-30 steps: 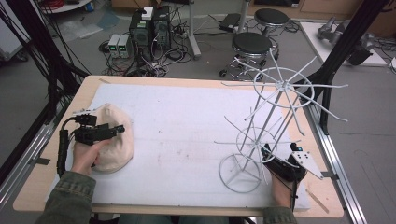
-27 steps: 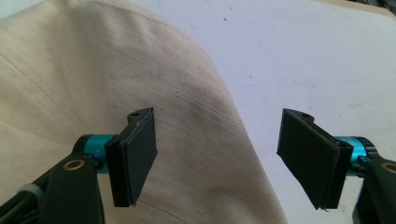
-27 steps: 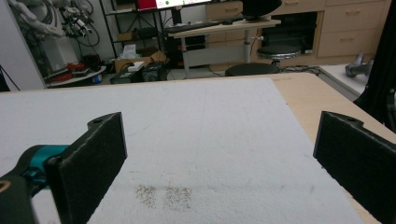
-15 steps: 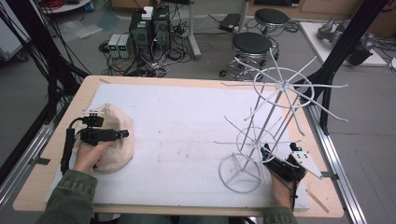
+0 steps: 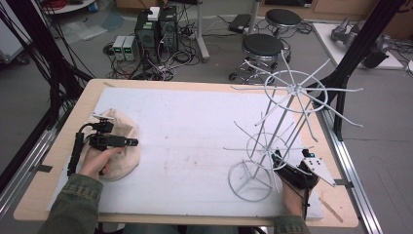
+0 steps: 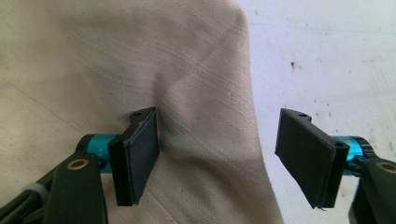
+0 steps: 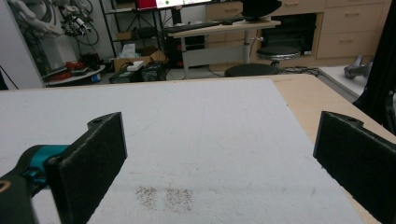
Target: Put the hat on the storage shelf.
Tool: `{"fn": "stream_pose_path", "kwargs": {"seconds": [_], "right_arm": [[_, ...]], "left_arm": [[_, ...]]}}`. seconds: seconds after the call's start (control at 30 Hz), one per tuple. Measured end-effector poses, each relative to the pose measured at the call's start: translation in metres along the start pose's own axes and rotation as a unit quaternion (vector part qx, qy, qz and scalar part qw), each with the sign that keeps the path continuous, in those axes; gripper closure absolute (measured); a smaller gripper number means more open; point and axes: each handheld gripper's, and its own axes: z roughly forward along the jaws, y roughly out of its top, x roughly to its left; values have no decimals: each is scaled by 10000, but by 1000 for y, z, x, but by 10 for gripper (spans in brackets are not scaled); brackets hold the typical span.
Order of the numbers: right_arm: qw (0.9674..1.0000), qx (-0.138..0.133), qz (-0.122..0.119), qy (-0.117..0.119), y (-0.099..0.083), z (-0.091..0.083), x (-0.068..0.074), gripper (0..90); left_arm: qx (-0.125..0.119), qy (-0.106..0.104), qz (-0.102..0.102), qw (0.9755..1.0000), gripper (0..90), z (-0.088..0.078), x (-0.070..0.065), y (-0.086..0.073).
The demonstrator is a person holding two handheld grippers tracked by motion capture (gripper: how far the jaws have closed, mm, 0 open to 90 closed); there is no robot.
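On the worktop (image 5: 195,146) the left gripper (image 6: 224,158) straddles a cream cloth's (image 6: 140,70) edge, fingers wide apart (gripping nothing), while the right gripper (image 7: 219,163) gapes empty beside a white wire rack (image 5: 282,126).

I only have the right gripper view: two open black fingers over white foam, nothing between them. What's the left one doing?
Observer: The left gripper is over a beige cloth at the left side of the table.
Operator: Holding it?
Observer: No. In the left gripper view its fingers are open; one pad rests on the cloth and the other is over the bare white mat, so they straddle the cloth's edge.
Operator: Anything near my right gripper that I can't see?
Observer: Yes. A white wire rack stands on the mat, and the right gripper is right beside its ring base.
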Motion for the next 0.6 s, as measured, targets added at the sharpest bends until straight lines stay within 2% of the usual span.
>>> {"fn": "stream_pose_path", "kwargs": {"seconds": [0.1, 0.2, 0.27, 0.4, 0.47, 0.53, 0.6], "right_arm": [[10000, 7, -7, 9, 0, 0, 0, 16], [10000, -1, -19, 26, 0, 1, 1, 16], [10000, 4, -18, 33, 0, 2, 2, 17], [10000, -7, -56, 33, 0, 3, 3, 16], [10000, -12, -51, 37, 0, 3, 3, 16], [10000, -6, -33, 48, 1, 2, 3, 16], [10000, -12, -41, 40, 1, 3, 2, 16]], "left_arm": [[71, 49, -18, 10000, 333, 3, 1, 0], [118, 206, 51, 9997, 377, 5, 0, -1], [149, 339, 146, 9992, 464, 6, -2, -2], [121, 45, 85, 9999, 638, 4, 1, -2], [65, -72, 28, 9999, 660, 2, 1, -2], [-5, -237, 26, 9997, 738, 1, 3, -2], [-58, -356, 81, 9993, 756, -1, 1, -3]]}}
